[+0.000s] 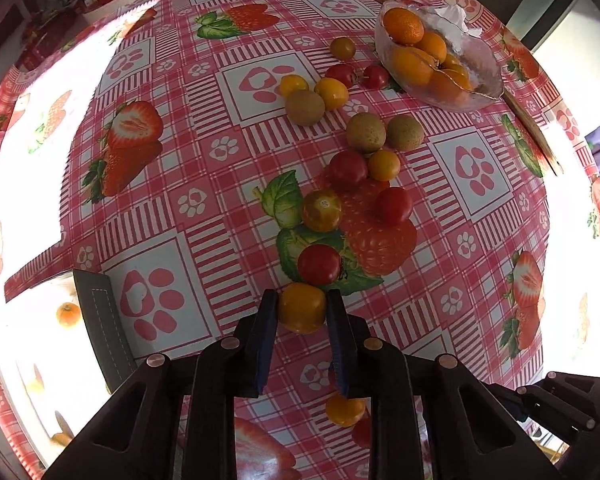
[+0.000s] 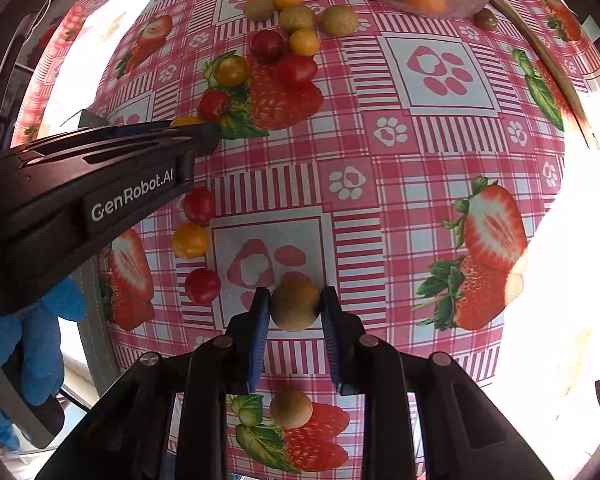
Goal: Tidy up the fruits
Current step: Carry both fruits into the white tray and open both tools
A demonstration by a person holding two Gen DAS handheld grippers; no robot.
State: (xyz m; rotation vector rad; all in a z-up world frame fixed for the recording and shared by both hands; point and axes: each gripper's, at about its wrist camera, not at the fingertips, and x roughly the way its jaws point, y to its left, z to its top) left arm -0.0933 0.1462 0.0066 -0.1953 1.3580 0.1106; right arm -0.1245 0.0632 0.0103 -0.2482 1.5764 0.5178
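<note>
My left gripper (image 1: 302, 309) is shut on a yellow-orange cherry tomato (image 1: 302, 307), its blue pads pressing both sides, just above the strawberry-print tablecloth (image 1: 204, 184). My right gripper (image 2: 295, 307) is shut on a brown kiwi (image 2: 295, 305). Several red and yellow tomatoes, such as a red tomato (image 1: 319, 265), and more kiwis (image 1: 365, 133) lie scattered across the cloth. A glass bowl (image 1: 482, 80) holding oranges (image 1: 403, 26) stands at the far right. In the right wrist view the left gripper (image 2: 192, 128) reaches in from the left, held by a blue-gloved hand (image 2: 28, 344).
A second kiwi (image 2: 291, 409) lies under the right gripper's body. Loose tomatoes (image 2: 189, 241) sit beside it to the left. A wooden strip (image 1: 532, 132) runs past the bowl. A grey mat (image 1: 102, 328) and a small orange fruit (image 1: 68, 314) lie at the lower left in glare.
</note>
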